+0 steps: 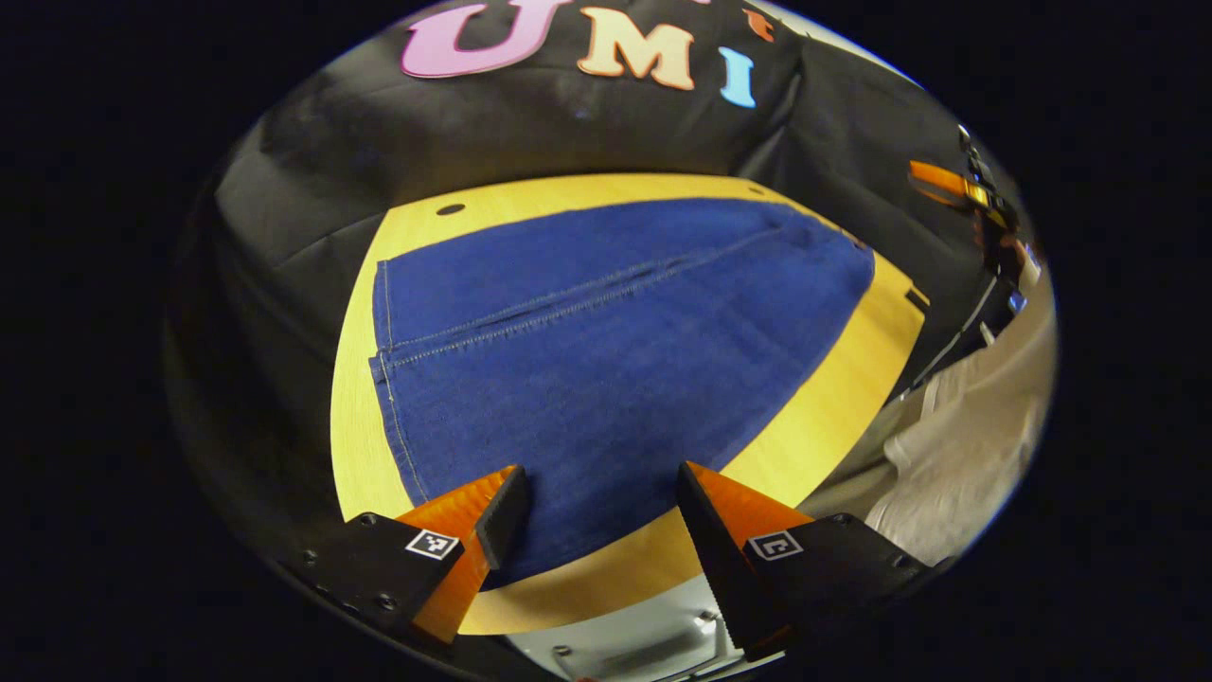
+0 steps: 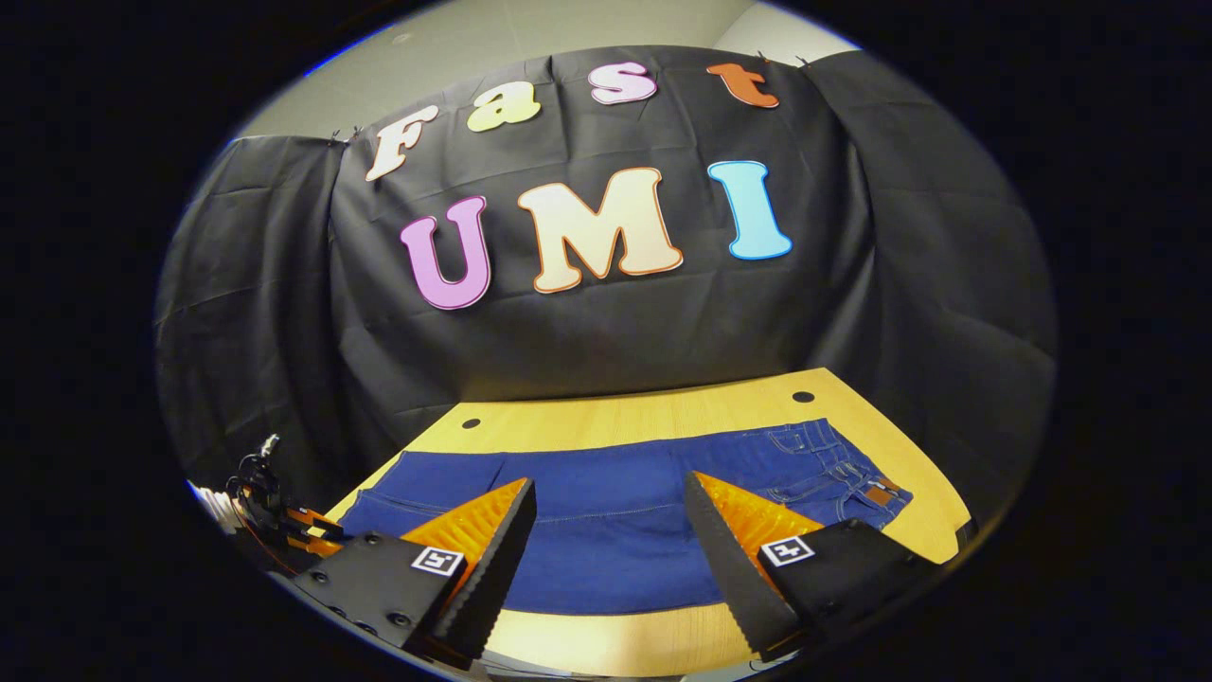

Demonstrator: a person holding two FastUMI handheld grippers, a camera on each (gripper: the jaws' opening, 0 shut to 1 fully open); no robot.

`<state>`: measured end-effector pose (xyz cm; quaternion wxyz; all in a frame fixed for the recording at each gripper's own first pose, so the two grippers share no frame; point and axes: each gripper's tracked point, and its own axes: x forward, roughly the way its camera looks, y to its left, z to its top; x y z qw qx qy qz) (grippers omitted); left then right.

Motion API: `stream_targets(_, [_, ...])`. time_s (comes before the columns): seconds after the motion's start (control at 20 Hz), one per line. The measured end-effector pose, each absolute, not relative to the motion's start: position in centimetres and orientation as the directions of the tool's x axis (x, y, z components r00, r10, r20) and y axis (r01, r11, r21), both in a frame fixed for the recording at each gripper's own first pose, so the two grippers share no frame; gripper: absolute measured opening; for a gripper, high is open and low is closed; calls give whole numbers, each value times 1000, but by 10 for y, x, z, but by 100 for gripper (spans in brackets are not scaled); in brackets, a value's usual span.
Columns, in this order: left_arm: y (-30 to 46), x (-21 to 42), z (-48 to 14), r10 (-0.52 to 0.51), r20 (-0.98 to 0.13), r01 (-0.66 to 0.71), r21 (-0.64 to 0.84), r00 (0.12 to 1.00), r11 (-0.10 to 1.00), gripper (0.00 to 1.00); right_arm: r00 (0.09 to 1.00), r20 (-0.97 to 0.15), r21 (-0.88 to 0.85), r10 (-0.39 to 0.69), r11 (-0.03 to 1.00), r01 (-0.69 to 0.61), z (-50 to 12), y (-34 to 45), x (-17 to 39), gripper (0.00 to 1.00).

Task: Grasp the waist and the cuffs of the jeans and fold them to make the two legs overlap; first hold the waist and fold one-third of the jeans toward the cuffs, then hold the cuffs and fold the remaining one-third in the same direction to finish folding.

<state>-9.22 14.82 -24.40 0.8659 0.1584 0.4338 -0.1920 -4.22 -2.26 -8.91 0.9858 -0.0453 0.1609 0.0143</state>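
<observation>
A: Where are the jeans (image 1: pixel 606 360) rn?

B: Flat on the yellow wooden bench (image 1: pixel 833 407), legs side by side, not overlapped yet. In the left gripper view the cuffs (image 1: pixel 383 332) sit at far left and the inseam (image 1: pixel 568 303) runs off to the right. In the right gripper view the waist (image 2: pixel 852 474) is at the right end w/ a brown patch (image 2: pixel 882 494).

A: What could go wrong from here?

B: Judgement only: the leg-over-leg fold needs waist + cuffs caught together. If one side gets pinched shallow, or takes just the top denim layer, that end may slip and the legs land skewed. Denim's heavy, so uneven lifting could drag the whole thing along the bench. Also the near hem lies close to the bench edge, so a low approach could bump the bench before reaching cloth.

A: Grippers?

B: Left hand-held gripper (image 1: pixel 601 507): released, orange fingers (image 1: pixel 473 502) spread wide, nothing between them, hovering over the near edge of the jeans, no contact I can see. Right hand-held gripper (image 2: pixel 611 526): same, wide apart, empty, above mid-jeans, waist off to its right. It also shows far right in the left gripper view.
</observation>
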Motion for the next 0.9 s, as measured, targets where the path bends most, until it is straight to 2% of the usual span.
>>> stream_targets(0.05, [152,-96,-246,-191,-837,501,111,512,858,95,946,-323,-86,15,995,-46,-91,-24,-42,98])
stream_targets(0.25, [162,-110,-261,-151,-914,607,120,376,785,94,942,-336,-88,14,995,-46,-95,-28,-43,97])
stream_targets(0.3, [166,-111,-261,-128,-923,627,141,363,766,95,941,-338,-88,12,995,-44,-95,-30,-44,92])
stream_targets(0.35, [170,-110,-262,-107,-930,642,156,351,751,93,940,-340,-87,10,995,-42,-97,-32,-44,97])
stream_targets(0.4, [172,-111,-264,-89,-936,655,167,340,737,93,939,-344,-89,5,995,-37,-98,-34,-45,97])
stream_targets(0.45, [172,-112,-265,-77,-945,672,168,319,721,92,938,-348,-91,-1,995,-33,-100,-36,-45,92])
stream_targets(0.5, [170,-110,-264,-76,-946,688,171,314,705,92,936,-351,-92,-8,995,-26,-101,-40,-46,97])
stream_targets(0.75, [173,-112,-263,-48,-971,738,145,234,659,92,925,-379,-75,-19,997,-10,-113,-51,-42,98])
stream_targets(0.9, [172,-114,-262,-23,-977,742,147,214,654,92,910,-415,-52,-5,998,-18,-127,-51,-38,98])
